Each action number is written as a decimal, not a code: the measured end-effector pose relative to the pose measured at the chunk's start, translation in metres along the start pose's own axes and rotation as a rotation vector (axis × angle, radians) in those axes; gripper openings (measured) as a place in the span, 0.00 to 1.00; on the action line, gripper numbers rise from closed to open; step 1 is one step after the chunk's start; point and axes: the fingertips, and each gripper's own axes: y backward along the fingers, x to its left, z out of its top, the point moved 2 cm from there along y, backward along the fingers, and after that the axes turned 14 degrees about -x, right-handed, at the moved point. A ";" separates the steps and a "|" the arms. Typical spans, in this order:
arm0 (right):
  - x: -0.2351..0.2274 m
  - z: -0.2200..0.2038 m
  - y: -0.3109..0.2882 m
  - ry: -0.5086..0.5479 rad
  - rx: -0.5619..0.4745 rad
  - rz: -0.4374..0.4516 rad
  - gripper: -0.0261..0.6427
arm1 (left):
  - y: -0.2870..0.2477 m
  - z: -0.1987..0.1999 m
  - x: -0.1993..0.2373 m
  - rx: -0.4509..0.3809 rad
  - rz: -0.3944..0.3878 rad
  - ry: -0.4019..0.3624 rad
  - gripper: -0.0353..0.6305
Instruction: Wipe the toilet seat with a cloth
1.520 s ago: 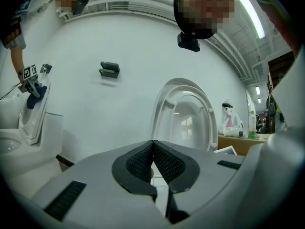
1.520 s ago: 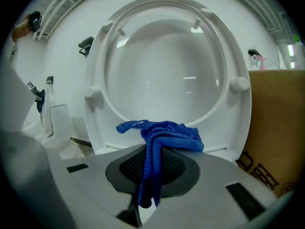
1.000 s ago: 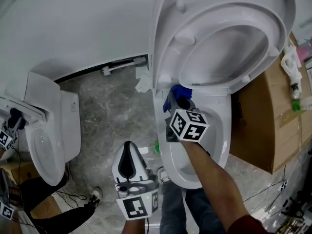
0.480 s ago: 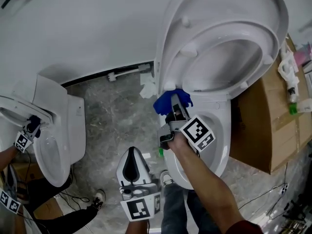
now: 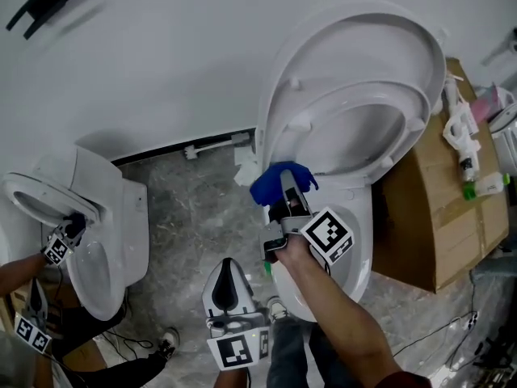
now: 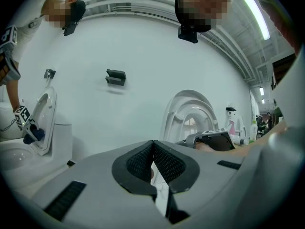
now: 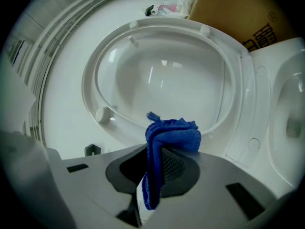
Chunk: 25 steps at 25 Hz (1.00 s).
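Up from the bowl rim (image 5: 361, 245) the right gripper (image 5: 287, 194) has lifted and rolled over since a second ago, carrying the blue cloth (image 5: 273, 183) to the near left end of the raised toilet seat (image 5: 339, 95). Whether the cloth touches the seat cannot be told. Its jaws are clenched on the cloth, with a bunched wad sticking out past the tips — likely so that fabric, not plastic, meets the seat. Nearer, left of the bowl, the left gripper (image 5: 229, 275) hangs with its jaws pressed together on nothing — seemingly kept clear.
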 end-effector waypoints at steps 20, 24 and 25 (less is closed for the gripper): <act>0.152 0.048 -0.004 0.139 0.090 0.218 0.13 | 0.005 0.059 -0.046 0.016 -0.036 0.061 0.08; 0.170 0.050 -0.004 0.407 0.163 0.287 0.13 | 0.008 0.065 -0.059 0.019 -0.053 0.048 0.08; 0.175 0.051 -0.004 0.492 0.174 0.305 0.13 | 0.009 0.066 -0.062 0.020 -0.056 0.049 0.08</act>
